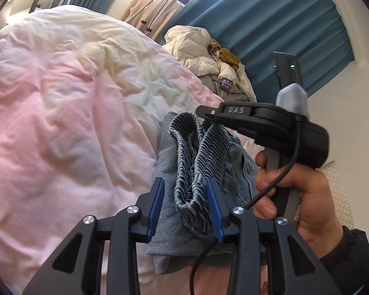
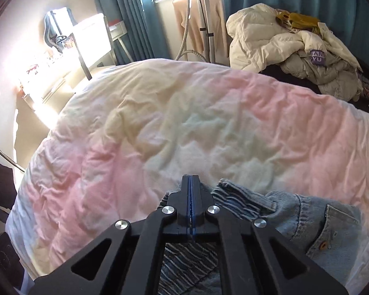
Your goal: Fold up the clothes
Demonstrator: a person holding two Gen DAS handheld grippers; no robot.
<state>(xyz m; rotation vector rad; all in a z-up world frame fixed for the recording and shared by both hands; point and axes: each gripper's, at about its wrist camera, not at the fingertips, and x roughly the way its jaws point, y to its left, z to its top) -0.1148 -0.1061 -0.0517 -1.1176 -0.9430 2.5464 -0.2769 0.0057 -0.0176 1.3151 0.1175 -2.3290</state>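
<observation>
Two sets of fingers work a folded blue denim garment [image 1: 184, 172] lying on the pink-and-cream quilted bed [image 1: 61, 123]. My left fingers [image 1: 188, 207] stand apart, its ribbed waistband loose between them. My right fingers [image 2: 191, 196] are pressed fully closed at the garment's far edge.

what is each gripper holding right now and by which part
Right gripper: shut on the jeans at the elastic waistband. Left gripper: waistband lies between its open jaws, not pinched.
</observation>
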